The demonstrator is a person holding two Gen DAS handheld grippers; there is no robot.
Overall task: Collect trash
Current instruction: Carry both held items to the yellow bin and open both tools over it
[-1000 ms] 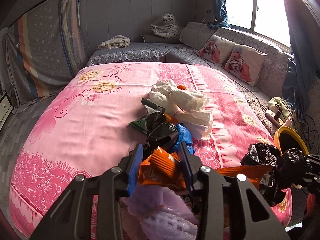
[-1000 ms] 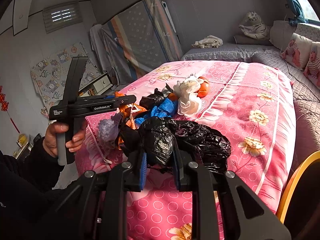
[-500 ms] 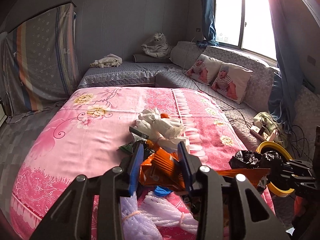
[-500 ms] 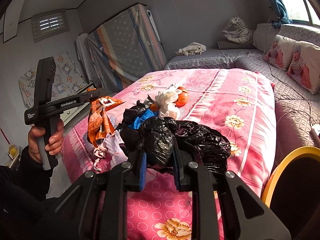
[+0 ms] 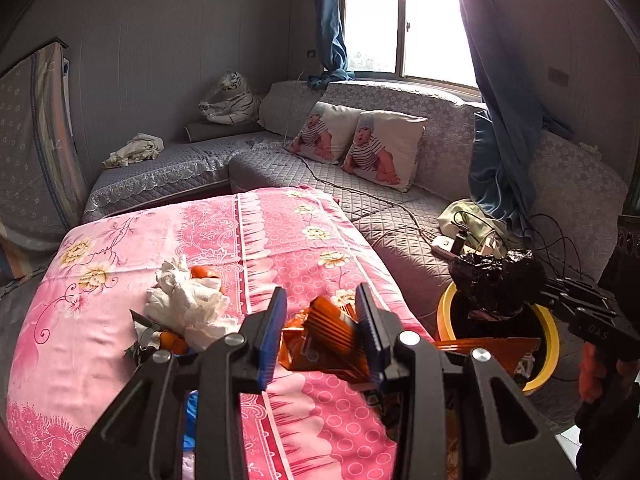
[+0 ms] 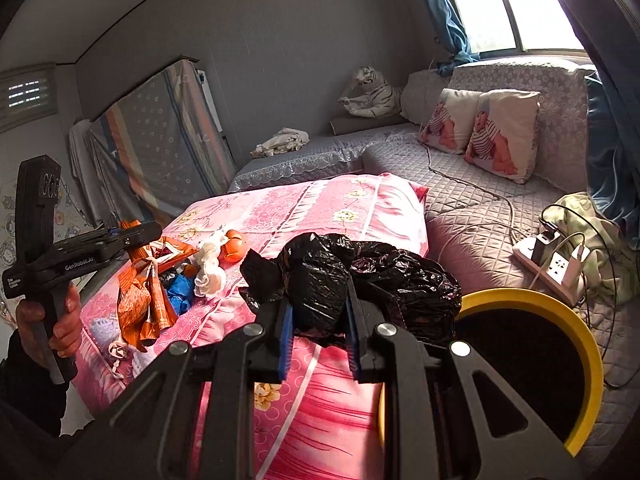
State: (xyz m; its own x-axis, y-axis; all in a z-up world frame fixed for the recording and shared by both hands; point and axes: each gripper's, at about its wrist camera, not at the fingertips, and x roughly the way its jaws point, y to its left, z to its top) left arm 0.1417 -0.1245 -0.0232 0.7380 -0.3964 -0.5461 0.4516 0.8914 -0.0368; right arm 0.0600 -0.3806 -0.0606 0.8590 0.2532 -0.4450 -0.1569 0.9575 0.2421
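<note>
My left gripper is shut on an orange snack wrapper and holds it above the pink bed's near right corner; the wrapper hangs from it in the right wrist view. My right gripper is shut on a crumpled black plastic bag, held just left of the yellow-rimmed bin. In the left wrist view the bag hangs over the bin's rim. White tissue, an orange fruit and a blue scrap lie on the bed.
The pink bedspread fills the left. A grey quilted sofa with two baby-print cushions wraps the back and right. A power strip with cables lies beside the bin. A toy tiger sits in the corner.
Both grippers have swung right, away from the trash pile and toward the yellow bin, each carrying its load. The black bag now hangs beside the bin's mouth.
</note>
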